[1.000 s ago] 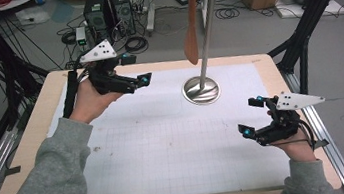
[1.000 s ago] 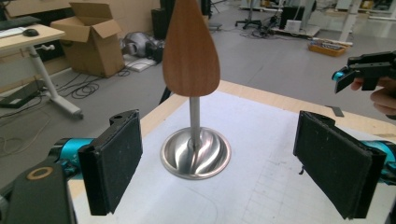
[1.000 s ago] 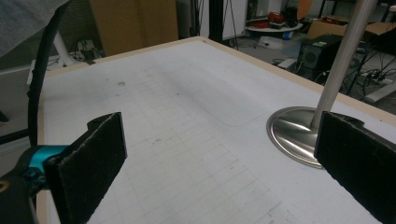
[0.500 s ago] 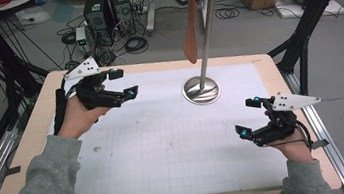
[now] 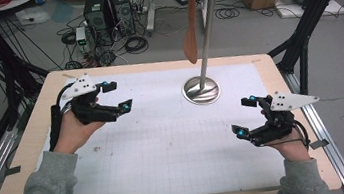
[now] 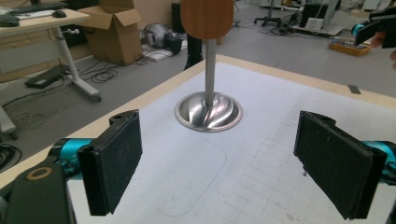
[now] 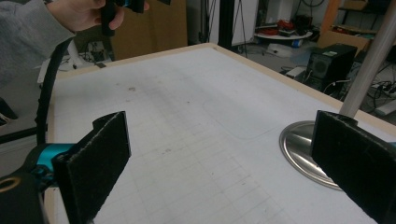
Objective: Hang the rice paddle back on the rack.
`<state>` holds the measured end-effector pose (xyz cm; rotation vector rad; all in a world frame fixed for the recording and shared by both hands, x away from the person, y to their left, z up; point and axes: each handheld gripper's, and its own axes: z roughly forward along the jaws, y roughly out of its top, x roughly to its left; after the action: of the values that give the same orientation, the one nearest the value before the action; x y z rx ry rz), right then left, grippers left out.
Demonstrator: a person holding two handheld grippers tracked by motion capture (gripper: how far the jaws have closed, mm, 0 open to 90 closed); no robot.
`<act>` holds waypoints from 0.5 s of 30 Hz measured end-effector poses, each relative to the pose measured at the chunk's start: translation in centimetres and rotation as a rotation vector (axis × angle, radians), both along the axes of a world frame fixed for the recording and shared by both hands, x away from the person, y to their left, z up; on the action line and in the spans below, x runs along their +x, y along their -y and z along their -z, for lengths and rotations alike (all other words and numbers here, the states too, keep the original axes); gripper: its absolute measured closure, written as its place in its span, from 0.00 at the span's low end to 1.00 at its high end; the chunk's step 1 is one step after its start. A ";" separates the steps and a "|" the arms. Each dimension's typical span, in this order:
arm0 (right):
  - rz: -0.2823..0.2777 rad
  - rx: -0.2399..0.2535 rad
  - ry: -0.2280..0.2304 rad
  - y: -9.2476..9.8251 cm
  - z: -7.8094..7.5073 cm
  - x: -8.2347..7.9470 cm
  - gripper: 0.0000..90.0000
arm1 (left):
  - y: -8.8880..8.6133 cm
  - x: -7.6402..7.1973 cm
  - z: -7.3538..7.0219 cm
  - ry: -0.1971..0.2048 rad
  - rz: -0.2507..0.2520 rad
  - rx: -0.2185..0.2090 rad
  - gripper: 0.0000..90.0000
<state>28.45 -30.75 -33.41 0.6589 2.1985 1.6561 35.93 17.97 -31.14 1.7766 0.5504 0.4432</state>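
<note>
Both grippers were empty w/ jaws wide apart. Left gripper (image 5: 112, 96) hovered above the table (image 5: 25, 146), well left of the metal stand (image 5: 202, 90); right gripper (image 5: 244, 116) hung lower, to the stand's right and nearer the person. The wooden spatula (image 5: 190, 29) hung from the stand's top hooks, just left of the pole, blade down and clear of the base. In the left gripper view the jaws framed the stand base (image 6: 208, 111) w/ the spatula blade (image 6: 207, 17) straight ahead and above, so the step in hand looked like the left gripper's approach to the spatula. To do it well, prob.: keep jaws wide till the blade sits between the pads, come in from the stand's left side so the pole isn't clipped, close on the flat faces not the edges, then lift up off the hook before pulling away. The stand's base is small vs. its height, so a sideways tug could tip it; right gripper could steady the pole if needed.
</note>
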 end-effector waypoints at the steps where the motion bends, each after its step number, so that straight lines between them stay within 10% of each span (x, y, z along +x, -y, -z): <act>1: -0.001 -0.003 0.007 -0.1 0.0 0.1 0.04 | -0.1 -0.1 0.2 0.000 -0.002 0.001 0.17; 15: -0.017 -0.010 -0.003 -0.7 0.2 0.5 0.04 | -1.5 -2.2 2.9 -0.008 -0.038 -0.015 0.17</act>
<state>28.93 -30.08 -33.65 0.6426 2.2188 1.6528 33.71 19.49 -34.08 1.7563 0.5927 0.4579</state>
